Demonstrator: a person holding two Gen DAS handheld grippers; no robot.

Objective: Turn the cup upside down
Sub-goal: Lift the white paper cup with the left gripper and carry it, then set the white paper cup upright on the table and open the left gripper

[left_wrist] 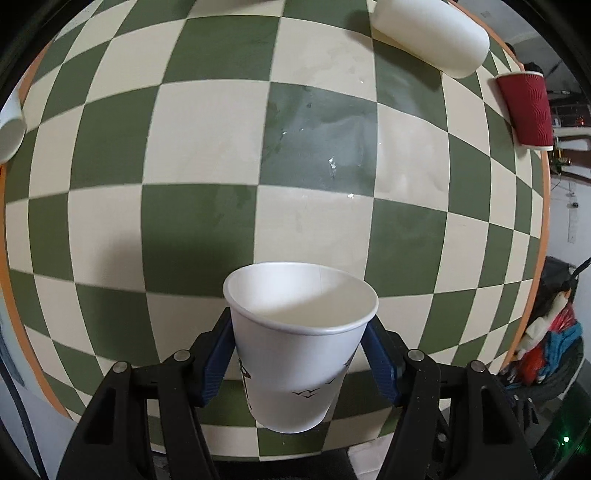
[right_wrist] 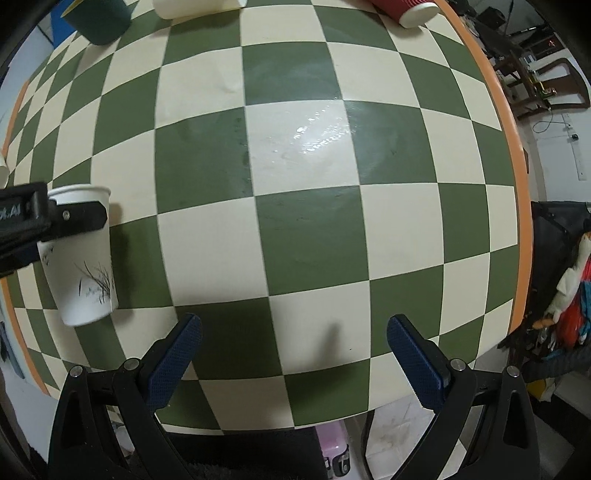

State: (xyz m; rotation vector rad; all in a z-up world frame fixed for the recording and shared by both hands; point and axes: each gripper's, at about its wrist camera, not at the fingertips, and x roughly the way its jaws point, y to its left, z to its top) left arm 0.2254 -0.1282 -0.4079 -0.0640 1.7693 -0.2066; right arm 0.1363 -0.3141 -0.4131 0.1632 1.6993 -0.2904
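Note:
A white paper cup [left_wrist: 295, 350] with small black bird and grass prints stands upright, mouth up, near the front edge of the green-and-cream checkered table [left_wrist: 295, 147]. My left gripper [left_wrist: 299, 354] is shut on it, its blue pads pressing both sides below the rim. The same cup [right_wrist: 83, 258] shows at the far left of the right wrist view, with the left gripper's black finger across its rim. My right gripper [right_wrist: 293, 362] is open and empty above the table's front edge, well right of the cup.
A white cup [left_wrist: 432, 33] stands at the back and a red ribbed cup [left_wrist: 526, 109] at the back right edge. Another white cup [left_wrist: 11, 129] is at the far left. A dark green cup [right_wrist: 98, 18] stands at the back left. Clutter lies beyond the table's right edge.

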